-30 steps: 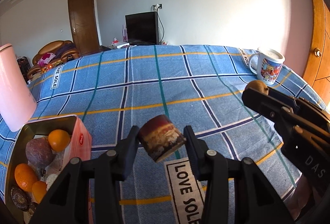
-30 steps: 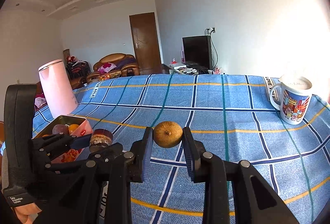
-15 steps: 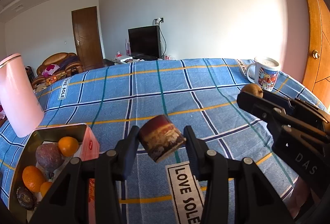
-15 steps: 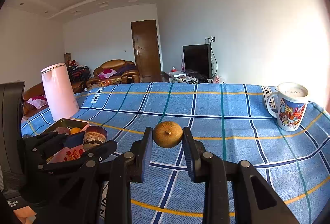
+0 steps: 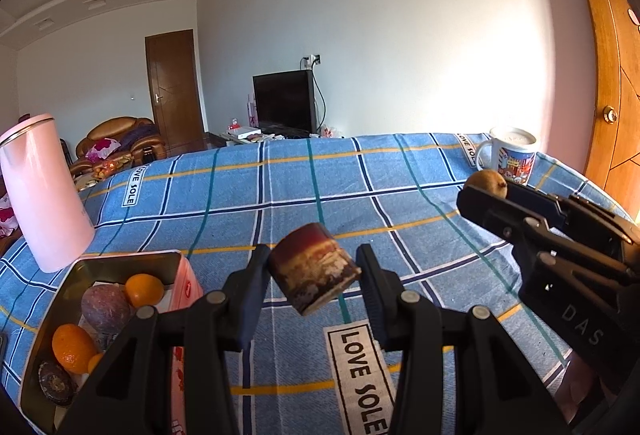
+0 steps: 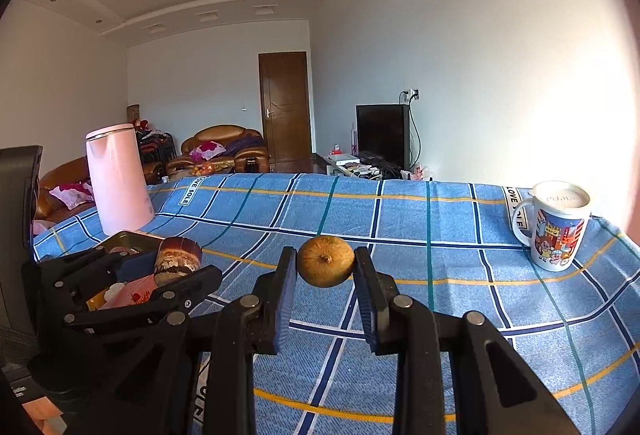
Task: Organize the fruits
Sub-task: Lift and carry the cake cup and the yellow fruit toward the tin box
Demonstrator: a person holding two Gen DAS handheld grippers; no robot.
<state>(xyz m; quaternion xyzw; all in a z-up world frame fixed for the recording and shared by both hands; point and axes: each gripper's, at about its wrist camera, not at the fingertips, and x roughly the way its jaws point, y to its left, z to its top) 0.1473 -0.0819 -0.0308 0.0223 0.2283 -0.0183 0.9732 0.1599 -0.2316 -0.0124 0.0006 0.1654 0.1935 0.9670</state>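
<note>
— Blue checked cloth [image 5: 224,195] with yellow and dark lines covers the big table. What is the left gripper [image 5: 312,275] holding?

— Its two black fingers squeeze a short dark-red and brown chunk shaped like a drum [image 5: 314,271], up over the cloth and tilted.

— And the right gripper [image 6: 326,267]?

— It is pinched tight on a small round brown fruit [image 6: 326,266], up off the cloth too.

— Where are the other fruits?

— Three small oranges [image 5: 144,290] and a dull purple round fruit [image 5: 105,309] sit in a shiny metal tin [image 5: 120,261] on the left, near a tall pink jug [image 5: 44,191].

— Anything else?

— A white mug with bright cartoon pictures [image 6: 558,231] stands far off to the right.
</note>
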